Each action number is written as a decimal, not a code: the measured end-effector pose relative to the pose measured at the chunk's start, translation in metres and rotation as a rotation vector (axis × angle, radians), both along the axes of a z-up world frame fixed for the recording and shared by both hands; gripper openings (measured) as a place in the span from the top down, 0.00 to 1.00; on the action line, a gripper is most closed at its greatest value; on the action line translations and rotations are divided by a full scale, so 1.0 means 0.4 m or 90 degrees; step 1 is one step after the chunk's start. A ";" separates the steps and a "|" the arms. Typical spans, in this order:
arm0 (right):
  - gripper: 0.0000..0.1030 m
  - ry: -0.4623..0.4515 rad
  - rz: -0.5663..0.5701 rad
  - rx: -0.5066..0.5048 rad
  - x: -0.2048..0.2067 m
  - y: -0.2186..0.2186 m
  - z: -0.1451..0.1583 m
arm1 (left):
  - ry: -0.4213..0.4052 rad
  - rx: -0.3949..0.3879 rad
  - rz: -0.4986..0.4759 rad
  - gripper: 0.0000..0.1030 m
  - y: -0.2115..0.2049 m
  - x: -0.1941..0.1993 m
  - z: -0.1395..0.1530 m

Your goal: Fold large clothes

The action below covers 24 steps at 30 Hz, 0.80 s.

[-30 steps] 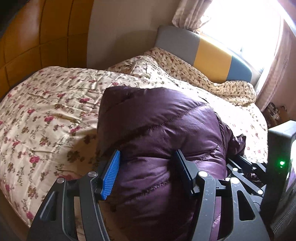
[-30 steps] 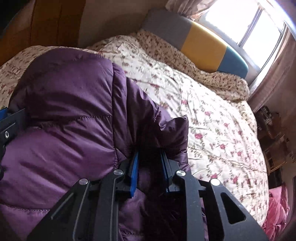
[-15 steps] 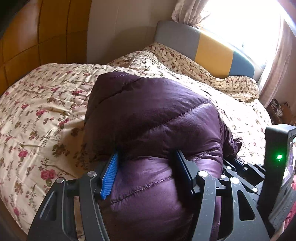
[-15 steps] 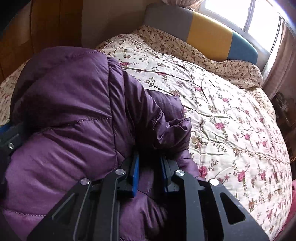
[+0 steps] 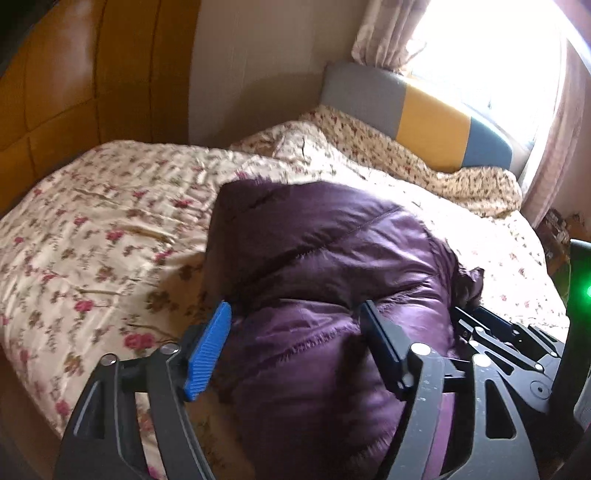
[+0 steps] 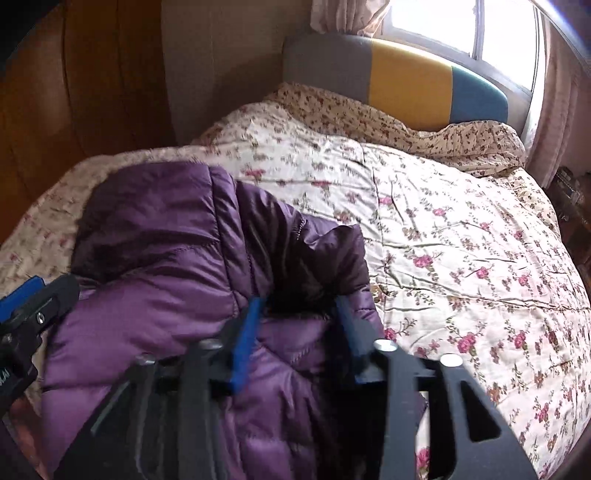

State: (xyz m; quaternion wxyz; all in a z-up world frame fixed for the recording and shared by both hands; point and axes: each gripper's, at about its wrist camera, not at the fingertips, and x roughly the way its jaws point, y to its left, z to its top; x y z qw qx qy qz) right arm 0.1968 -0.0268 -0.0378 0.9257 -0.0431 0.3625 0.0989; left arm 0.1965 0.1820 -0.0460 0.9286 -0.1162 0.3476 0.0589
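Observation:
A purple quilted down jacket (image 5: 332, 251) lies bundled in a thick fold on the flowered quilt (image 5: 92, 240), near the bed's front edge. My left gripper (image 5: 295, 306) straddles its near left part. Its jaws are opening, and the blue pad (image 5: 208, 350) stands just off the cloth. In the right wrist view the jacket (image 6: 166, 229) fills the left half. My right gripper (image 6: 299, 301) is at the jacket's right side, over a dark inner fold. Its jaws are opening too, with puffy cloth loose between the pads. Each gripper shows at the edge of the other's view.
The bed has a grey, yellow and blue headboard (image 6: 410, 85) under a bright window (image 6: 461, 29) with curtains. Brown wooden panels (image 5: 74, 92) stand to the left. The quilt (image 6: 461, 240) stretches bare to the right. Small clutter (image 5: 557, 229) sits past the bed's right edge.
The right jaws, earlier pinched tight on a jacket fold, have spread apart. The left jaws have widened off the bundle. Both views have pulled back a little from the jacket.

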 end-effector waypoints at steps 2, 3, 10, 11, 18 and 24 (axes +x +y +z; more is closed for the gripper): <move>0.51 -0.009 0.007 0.001 -0.032 -0.002 0.024 | -0.017 0.004 0.002 0.29 -0.007 -0.037 0.025; 0.50 -0.011 0.009 0.002 -0.044 -0.002 0.030 | -0.023 0.005 0.002 0.26 -0.010 -0.050 0.032; 0.50 -0.027 0.027 0.004 -0.159 -0.021 0.067 | -0.047 -0.017 0.014 0.22 -0.032 -0.154 0.063; 0.50 -0.030 0.030 0.001 -0.176 -0.023 0.071 | -0.046 -0.019 0.013 0.22 -0.034 -0.162 0.062; 0.50 -0.032 0.047 -0.006 -0.242 -0.050 0.061 | -0.032 -0.034 0.011 0.22 -0.065 -0.223 0.031; 0.50 -0.018 0.050 -0.023 -0.266 -0.055 0.025 | -0.012 -0.027 -0.005 0.22 -0.094 -0.243 -0.006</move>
